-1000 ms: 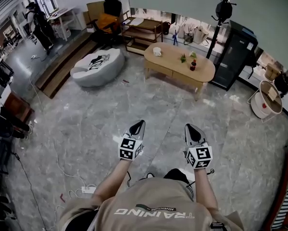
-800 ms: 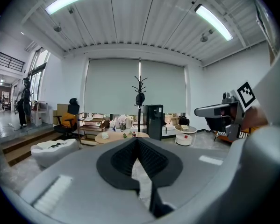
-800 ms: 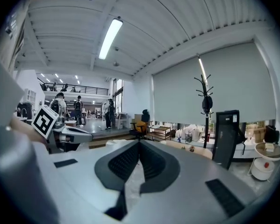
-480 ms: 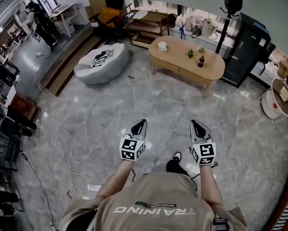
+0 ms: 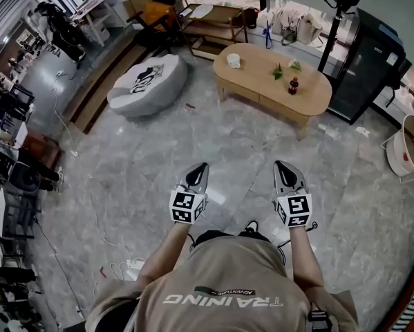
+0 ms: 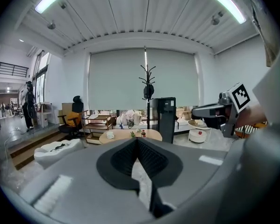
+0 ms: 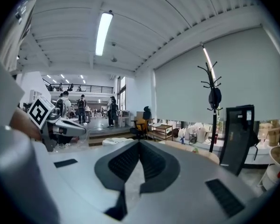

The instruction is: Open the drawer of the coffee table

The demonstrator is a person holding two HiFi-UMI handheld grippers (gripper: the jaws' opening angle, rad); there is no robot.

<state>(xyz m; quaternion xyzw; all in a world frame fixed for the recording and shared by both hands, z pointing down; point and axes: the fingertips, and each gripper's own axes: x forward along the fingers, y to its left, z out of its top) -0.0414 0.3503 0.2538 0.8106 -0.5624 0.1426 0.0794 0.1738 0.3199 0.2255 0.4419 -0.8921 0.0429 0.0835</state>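
Person at lower centre, left claw (image 5: 204, 165) and right claw (image 5: 278, 164) both pressed together, empty, wooden coffee table (image 5: 314, 88) well apart, upper right.

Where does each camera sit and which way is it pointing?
Head view: on the person's head, looking steeply down at floor, arms, shirt, left claw and right claw; coffee table ahead.
Left gripper view: on the left claw, looking forward along its shut jaws at the coffee table; right claw shows at right.
Right gripper view: on the right claw, looking forward along its shut jaws; left claw shows at left.
Shared: both gripper views face the coffee table.
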